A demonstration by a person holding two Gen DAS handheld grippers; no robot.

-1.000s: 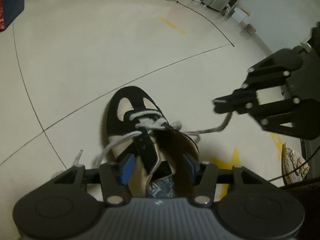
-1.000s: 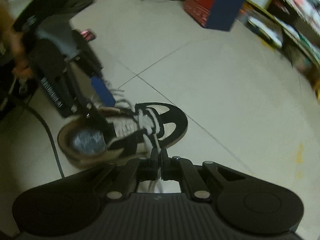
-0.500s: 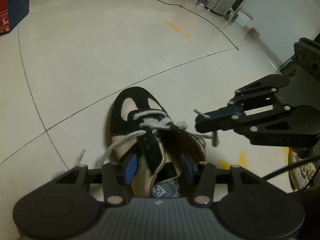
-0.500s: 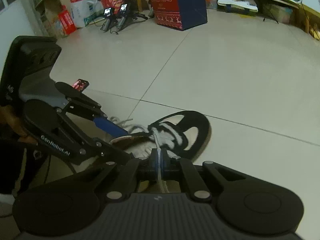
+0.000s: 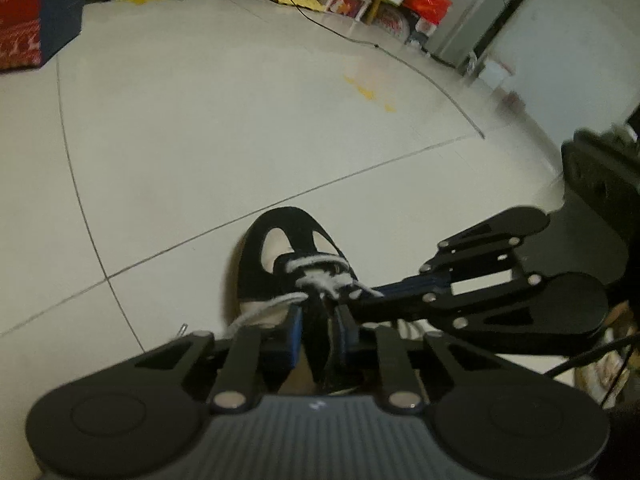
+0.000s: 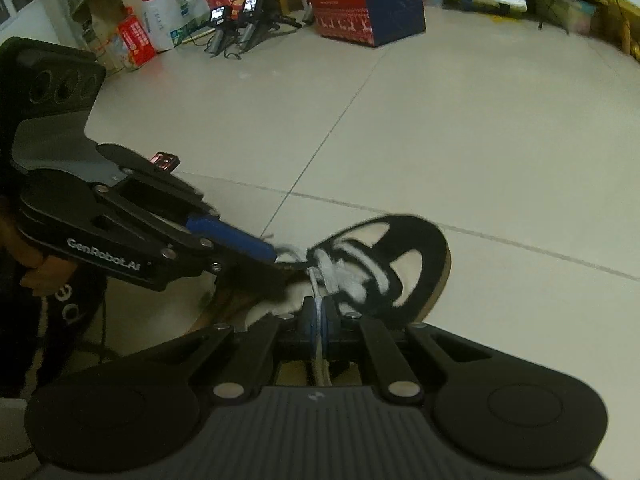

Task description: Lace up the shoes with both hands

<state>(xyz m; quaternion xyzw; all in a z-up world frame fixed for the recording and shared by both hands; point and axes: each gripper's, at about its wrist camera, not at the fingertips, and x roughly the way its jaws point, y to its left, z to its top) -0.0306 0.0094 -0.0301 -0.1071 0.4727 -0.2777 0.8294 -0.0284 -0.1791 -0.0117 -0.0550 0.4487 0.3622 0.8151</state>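
Jaws of right gripper (image 6: pixel 320 322) on lace (image 6: pixel 318 300), right-wrist view only.

Dim indoor light, yellowish cast in both views. Soft glare patch on floor (image 5: pixel 360 68) toward 12 o'clock in left wrist view. Strong fisheye bend: tile seams curve, corners black. Shoe (image 5: pixel 292 264) casts only faint soft shadow. Right hand-held gripper (image 5: pixel 352 304) slightly smeared, dark parts lose detail. Right wrist view: shoe toe (image 6: pixel 400 256) motion-blurred, laces fuzzy; box (image 6: pixel 360 4) at 12 o'clock readable. Clutter at rims soft, stretched.
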